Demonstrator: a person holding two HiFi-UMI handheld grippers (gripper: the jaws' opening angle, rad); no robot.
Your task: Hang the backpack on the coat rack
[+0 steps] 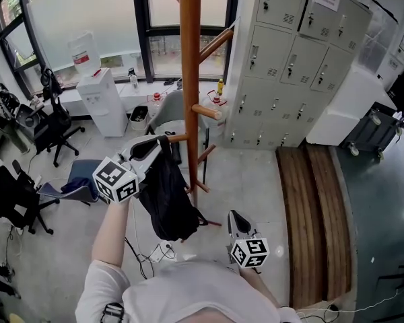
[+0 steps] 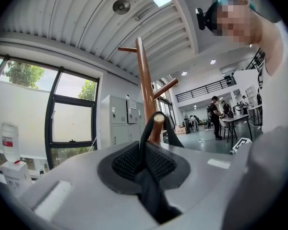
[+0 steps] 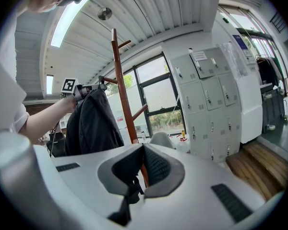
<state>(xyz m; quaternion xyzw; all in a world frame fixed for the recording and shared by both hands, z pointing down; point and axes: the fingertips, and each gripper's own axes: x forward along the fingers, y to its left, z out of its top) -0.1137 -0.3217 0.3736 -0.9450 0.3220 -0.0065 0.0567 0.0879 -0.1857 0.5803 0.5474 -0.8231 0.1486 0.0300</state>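
Presently, from the left:

- Office chair [image 1: 54,123]: black, on the floor by the window.
- Water dispenser [image 1: 102,103]: white, with a bottle on top.
- Left claw [image 1: 155,143]: held level and narrow, its pads closed on the backpack's strap [image 2: 148,128]. The strap loops over the tip of a peg [image 2: 158,121].
- Backpack [image 1: 168,200]: black, hanging from that strap just beside the pole, below the left claw.
- Coat rack [image 1: 190,59]: brown wood, an upright pole with angled pegs.
- Right claw [image 1: 234,218]: low and to the right of the pole, apart from the backpack, tips together with nothing between them.
- Lockers [image 1: 286,52]: grey, in rows against the wall.
- Wooden step [image 1: 315,207]: slatted, at the foot of the lockers.
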